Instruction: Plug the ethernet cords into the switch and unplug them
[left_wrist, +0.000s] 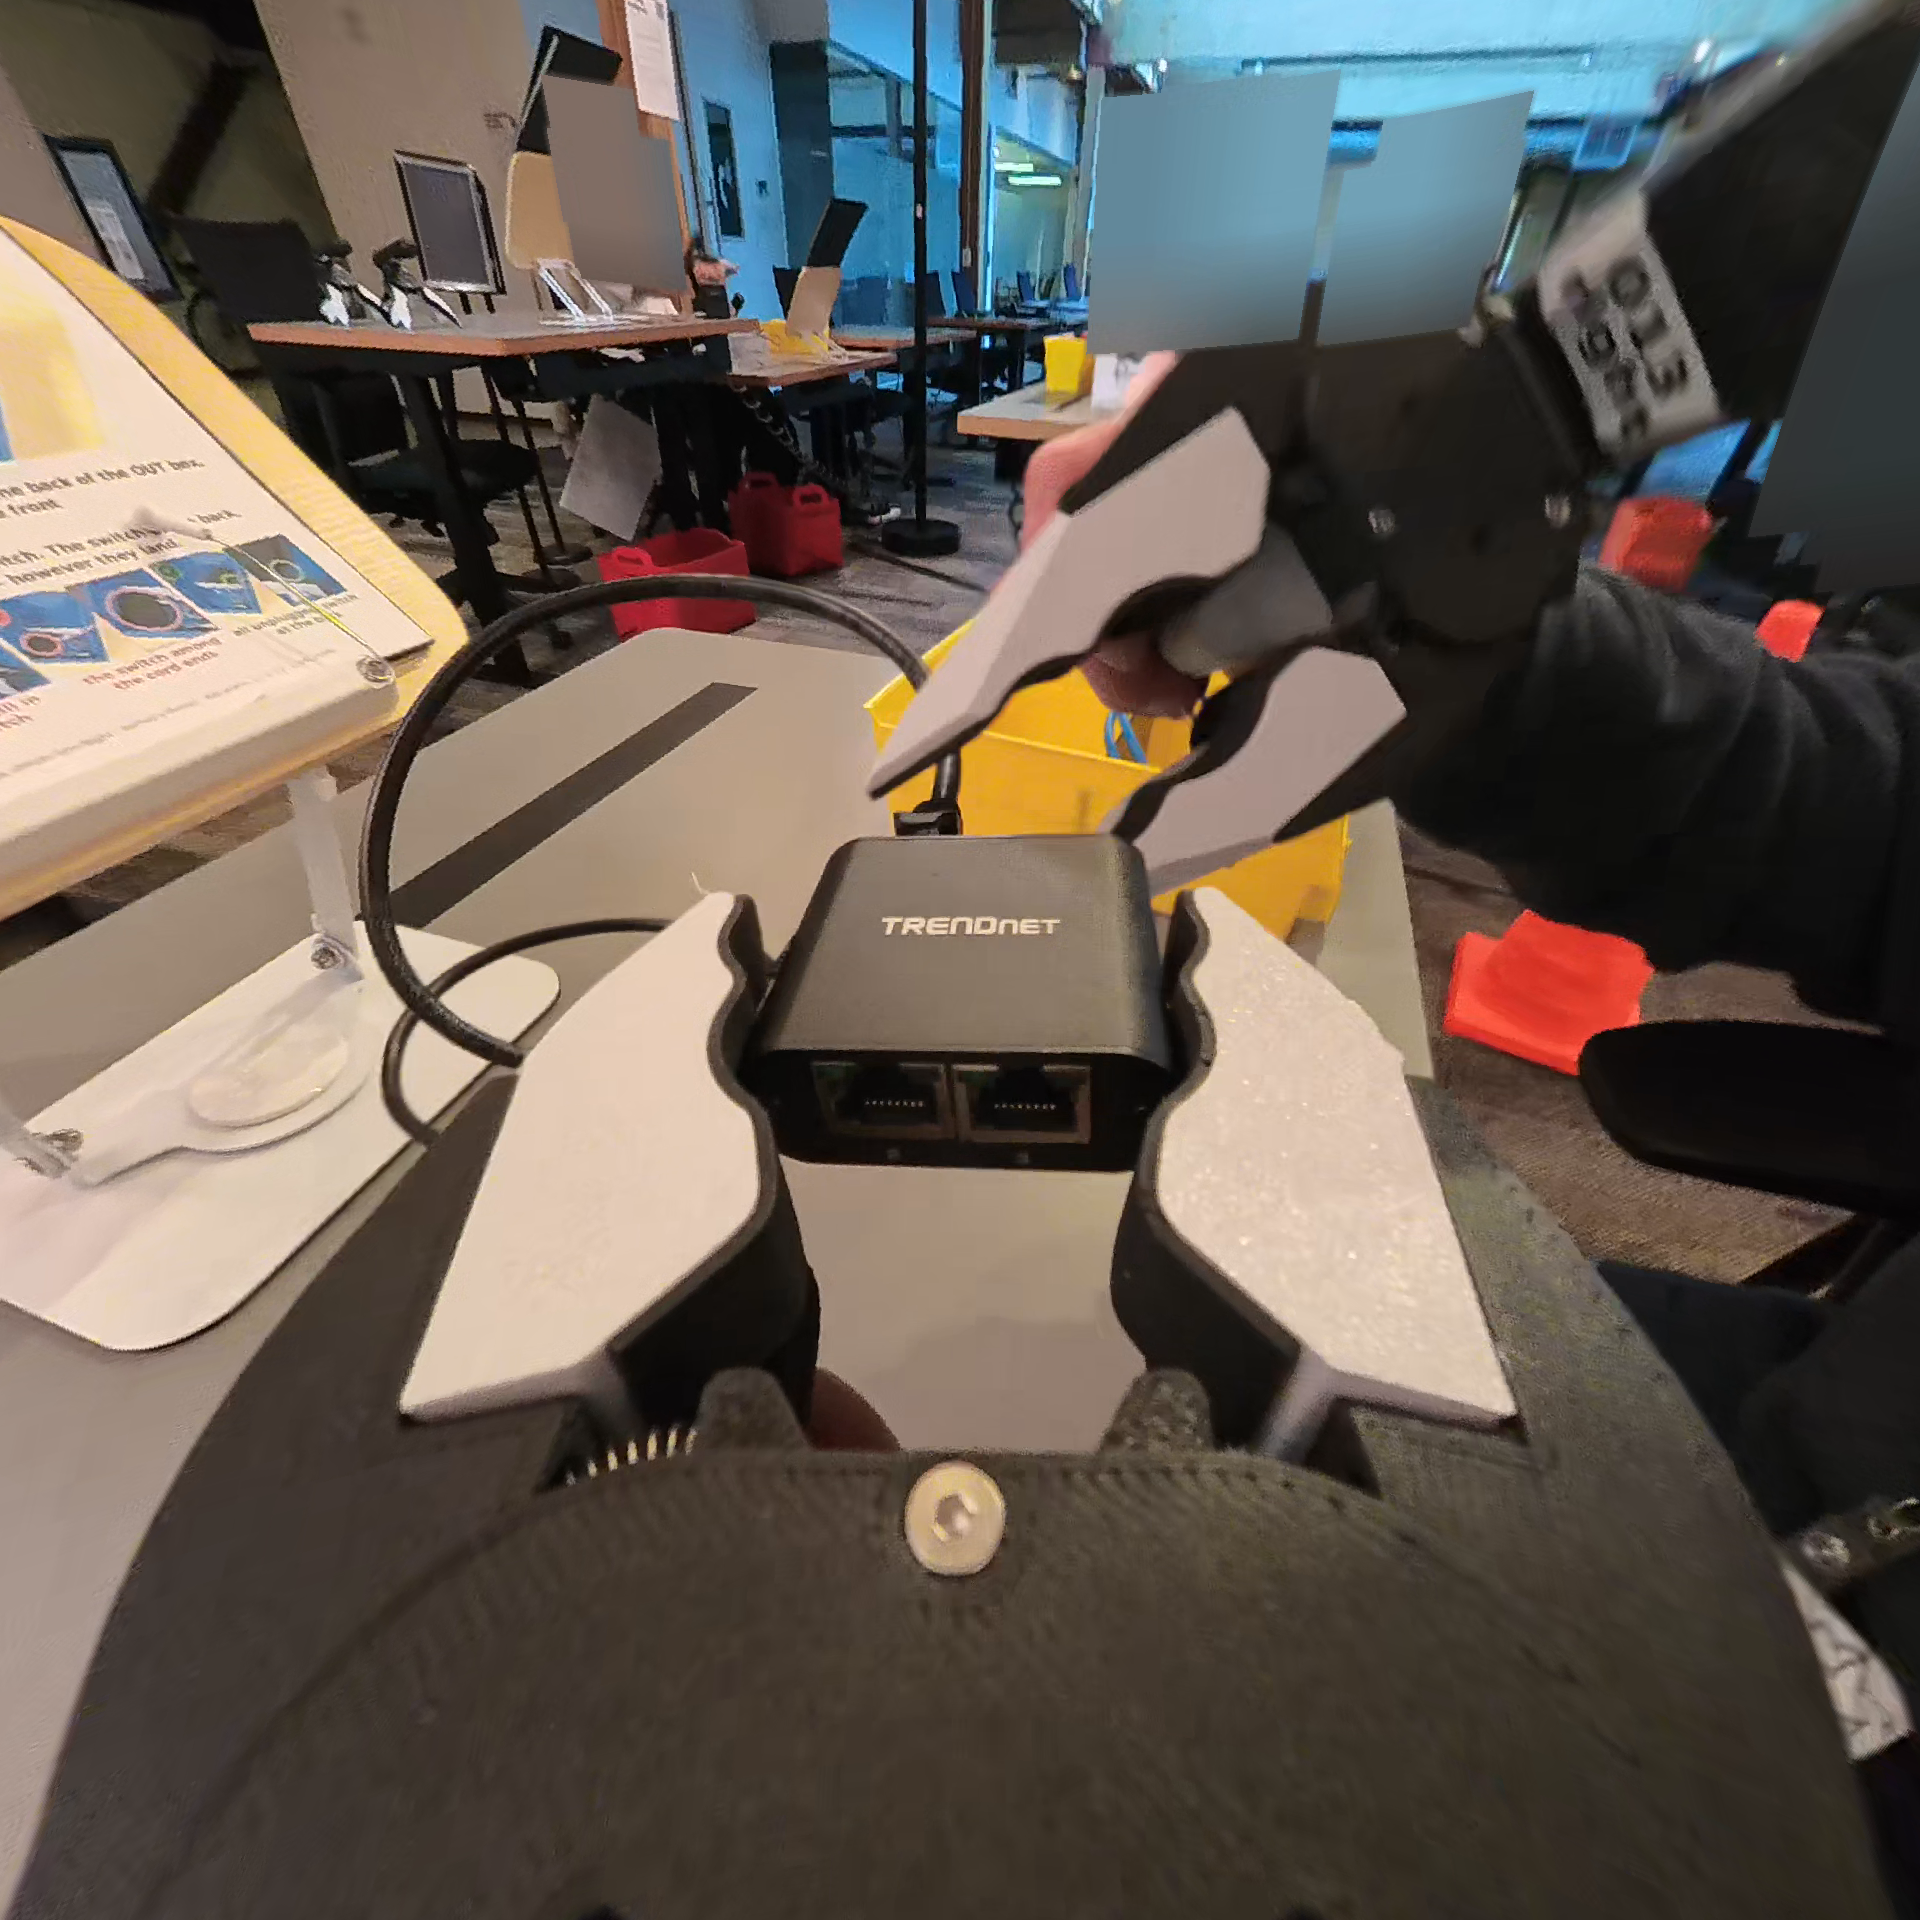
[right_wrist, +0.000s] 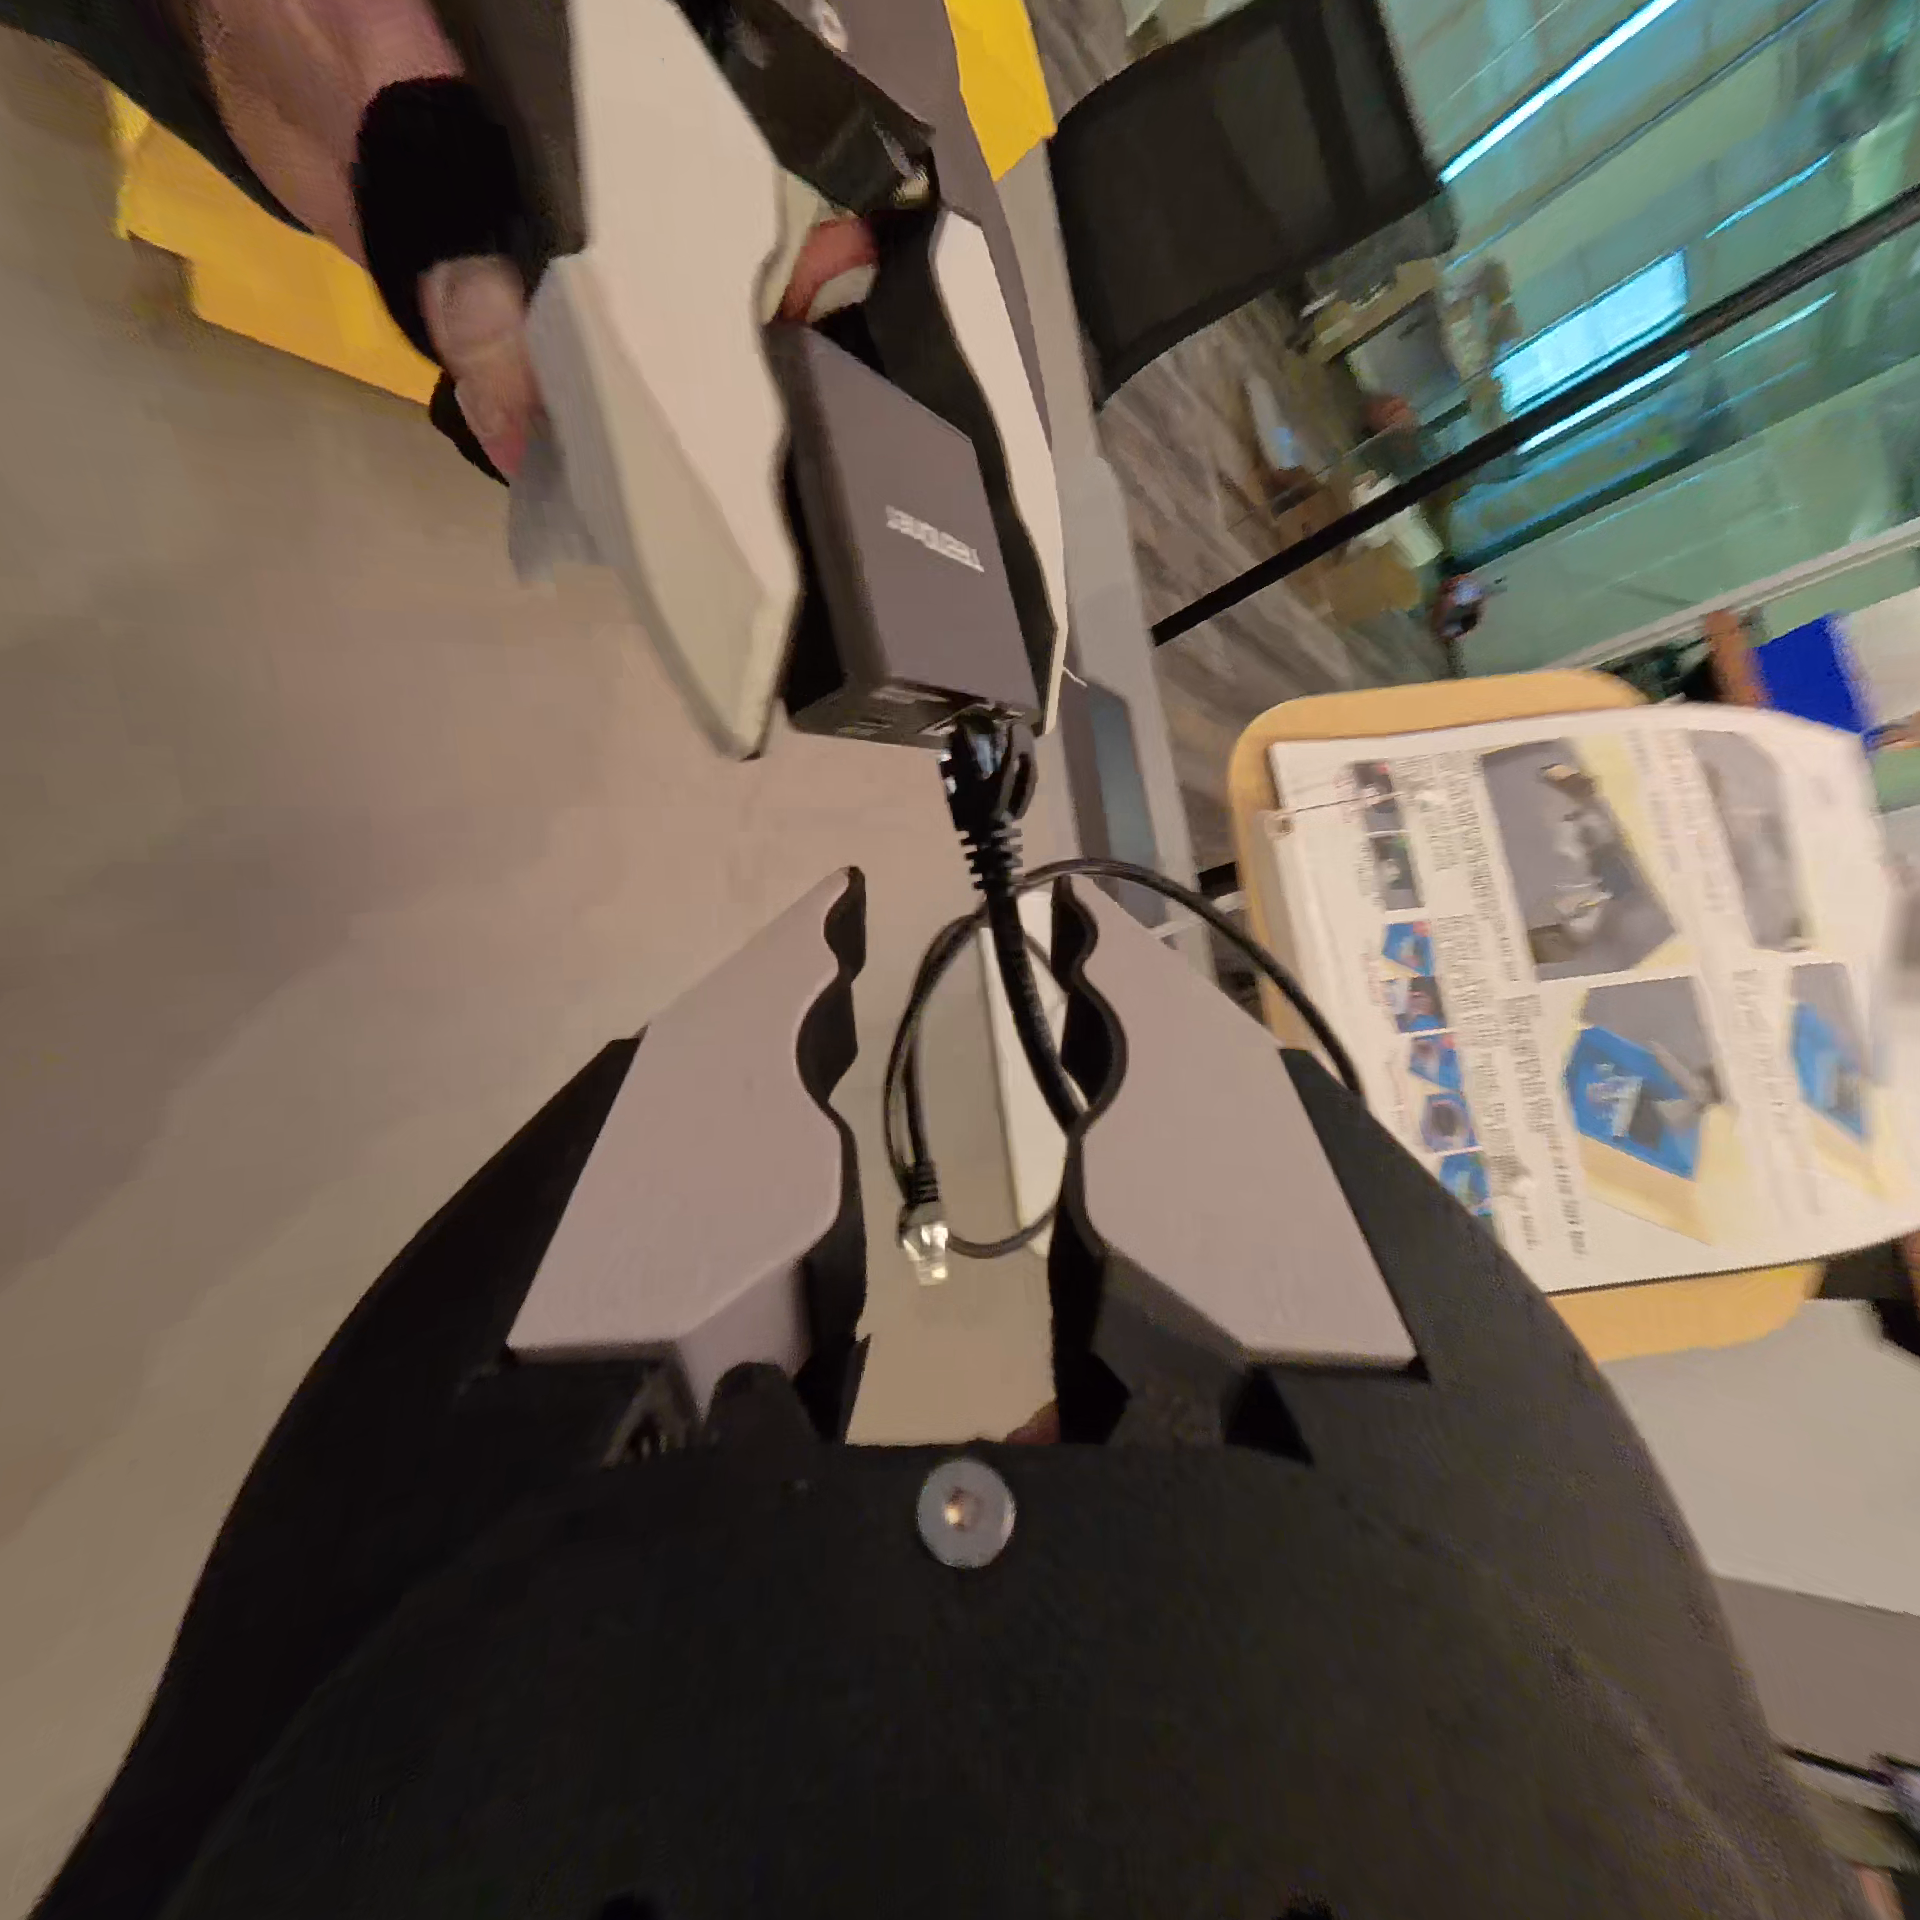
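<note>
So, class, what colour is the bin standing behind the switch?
Yellow. The bin shows best in the left wrist view, just beyond the black switch.

Your things sit on a flat grey table (left_wrist: 644, 748). A dark stripe (left_wrist: 582, 790) runs across its top. A white stand base (left_wrist: 208, 1195) lies flat on the table, left of the stripe, and it holds up a tilted board with a picture sheet (left_wrist: 177, 582). A black cord (left_wrist: 416, 790) loops up beside that base, and its thin part rests on the table just next to it. In your right wrist view, the cord's loose end with its clear plug (right_wrist: 923, 1242) lies on the table, near the same board.
</note>
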